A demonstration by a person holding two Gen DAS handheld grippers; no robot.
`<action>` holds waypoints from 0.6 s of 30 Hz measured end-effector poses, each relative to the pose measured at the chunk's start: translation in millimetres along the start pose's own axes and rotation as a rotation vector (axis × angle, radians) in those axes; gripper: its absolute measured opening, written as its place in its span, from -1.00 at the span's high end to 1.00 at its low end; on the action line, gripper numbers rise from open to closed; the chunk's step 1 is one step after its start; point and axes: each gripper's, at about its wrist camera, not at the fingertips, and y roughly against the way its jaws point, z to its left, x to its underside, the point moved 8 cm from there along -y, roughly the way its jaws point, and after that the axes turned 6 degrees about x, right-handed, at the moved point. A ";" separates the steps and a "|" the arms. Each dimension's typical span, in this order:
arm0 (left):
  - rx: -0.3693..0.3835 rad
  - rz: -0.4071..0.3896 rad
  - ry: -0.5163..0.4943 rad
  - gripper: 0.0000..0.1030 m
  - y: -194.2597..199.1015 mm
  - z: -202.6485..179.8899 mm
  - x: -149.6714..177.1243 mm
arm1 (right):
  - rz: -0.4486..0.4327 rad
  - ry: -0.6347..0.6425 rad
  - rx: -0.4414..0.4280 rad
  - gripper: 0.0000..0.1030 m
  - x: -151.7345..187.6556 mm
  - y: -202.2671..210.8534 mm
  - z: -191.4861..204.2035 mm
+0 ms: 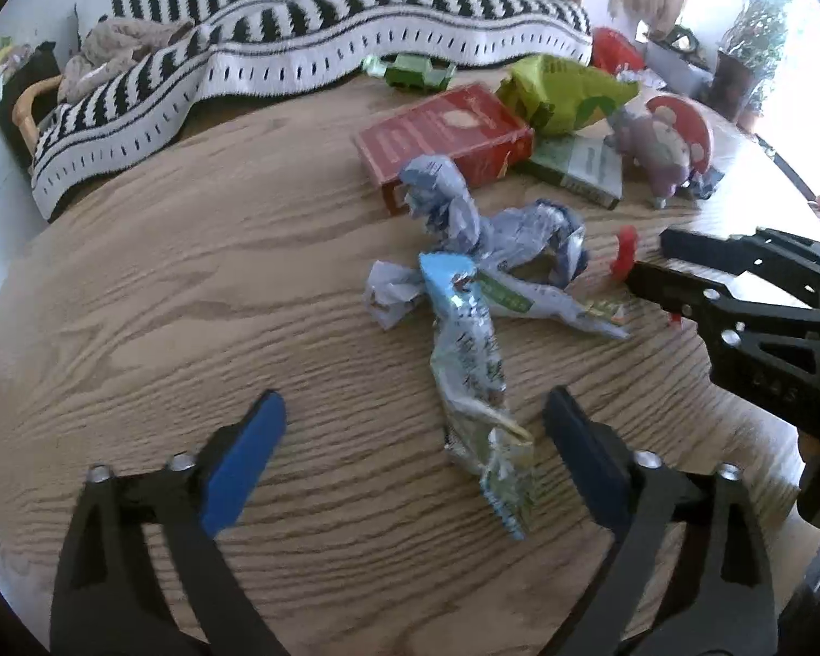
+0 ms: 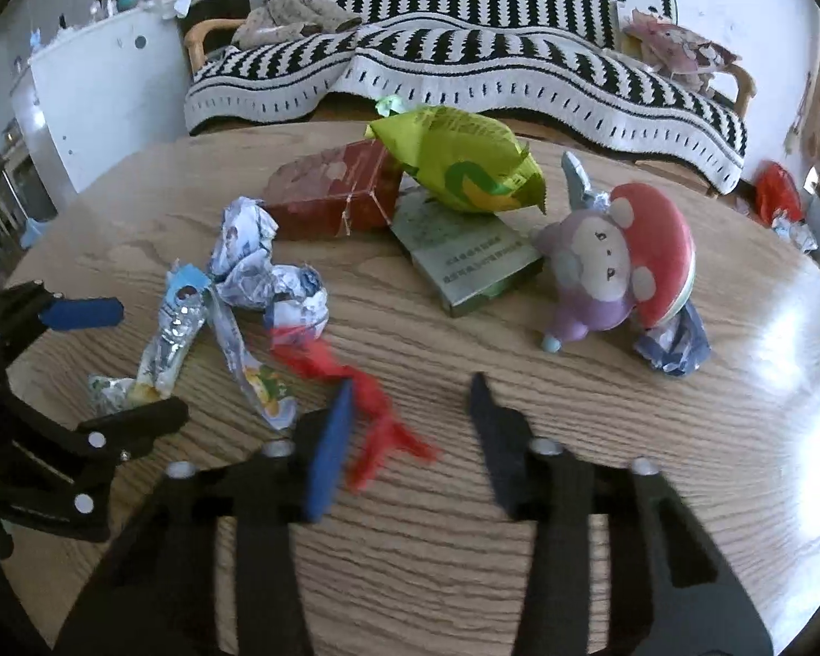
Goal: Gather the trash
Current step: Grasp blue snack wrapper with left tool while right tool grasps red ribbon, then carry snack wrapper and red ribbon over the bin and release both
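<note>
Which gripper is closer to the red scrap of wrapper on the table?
Right. The right gripper is open with the red scrap between its fingers; the left gripper sits farther off, straddling the long silver wrapper.

Round wooden table point(image 2: 519, 492) in foreground, sofa with knitted throw point(image 2: 464, 65) behind it. Near table's far edge: carton point(image 2: 333, 197), snack bag point(image 2: 464, 164) just right of it, leaning over flat box point(image 2: 464, 262). Plush toy point(image 2: 618, 273) right of flat box, crumpled wrapper point(image 2: 672, 344) at its base. Left of centre: pile of crumpled wrappers point(image 2: 257, 273), in front of carton. Shredded scrap point(image 2: 366, 399) in front of pile, towards right. Cabinet point(image 2: 98, 93) left of sofa.
</note>
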 end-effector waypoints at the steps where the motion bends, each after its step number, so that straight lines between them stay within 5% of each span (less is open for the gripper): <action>1: 0.002 -0.025 -0.004 -0.51 1.1 -2.6 -1.2 | -0.001 0.005 -0.004 0.41 0.2 0.2 0.6; 2: 0.006 -0.050 -0.013 -0.38 1.6 -6.0 -2.2 | -0.001 0.003 -0.013 0.50 0.4 0.5 1.3; 4: 0.004 -0.082 -0.023 0.26 4.8 -11.2 -3.7 | -0.001 0.002 -0.020 0.57 1.4 2.2 2.7; 5: -0.006 -0.089 -0.014 0.72 5.9 -10.4 -4.0 | -0.001 -0.008 -0.034 0.77 2.2 3.3 3.1; 18: -0.018 -0.136 0.177 0.79 66.8 25.2 17.4 | -0.061 -0.080 -0.081 0.77 -5.1 46.2 -9.6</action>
